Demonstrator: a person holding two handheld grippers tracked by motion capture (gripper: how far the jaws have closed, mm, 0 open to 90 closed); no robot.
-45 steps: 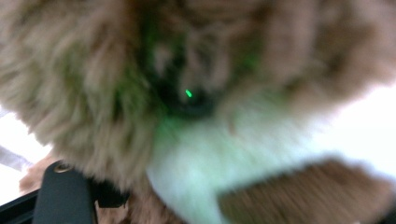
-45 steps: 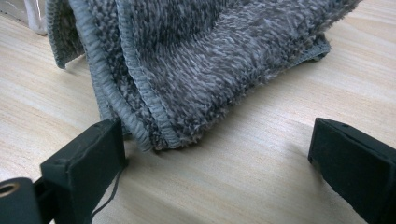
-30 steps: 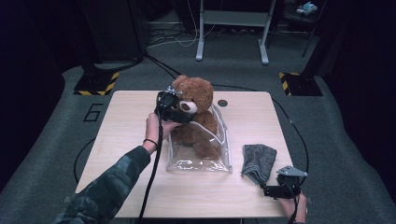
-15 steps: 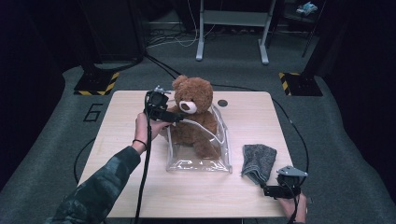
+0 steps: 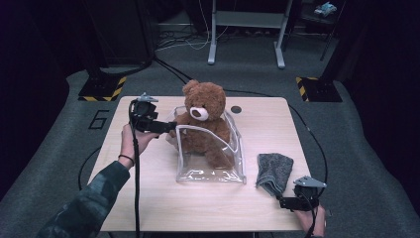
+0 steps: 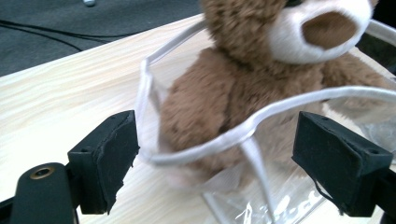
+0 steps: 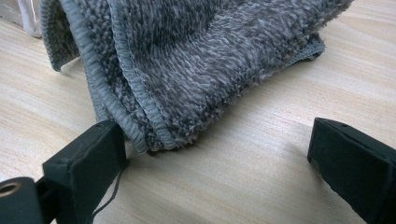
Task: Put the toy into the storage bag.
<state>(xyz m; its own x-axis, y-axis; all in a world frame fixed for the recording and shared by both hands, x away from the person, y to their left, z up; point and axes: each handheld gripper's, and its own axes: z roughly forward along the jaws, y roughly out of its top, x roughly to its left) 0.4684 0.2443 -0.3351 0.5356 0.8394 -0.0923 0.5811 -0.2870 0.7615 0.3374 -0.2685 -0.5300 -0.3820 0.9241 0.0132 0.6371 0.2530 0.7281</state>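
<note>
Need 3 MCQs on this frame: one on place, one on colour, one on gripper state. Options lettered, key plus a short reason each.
1. Where is the teddy bear?
A. Sitting inside the clear bag
B. Lying on the grey cloth
C. On the floor beside the table

2. What colour is the folded cloth on the table?
A. Red
B. Grey
C. White

3. How do the jaws of the left gripper stand?
A. Shut on the bear's ear
B. Shut on the cloth
C. Open, with the bag's white rim running between them

Key:
1 A: the high view shows the bear upright with the transparent bag's walls around its body.
2 B: both the high view and the right gripper view show grey terry fabric.
3 C: in the left gripper view both pads stand wide apart and neither presses on the rim.
</note>
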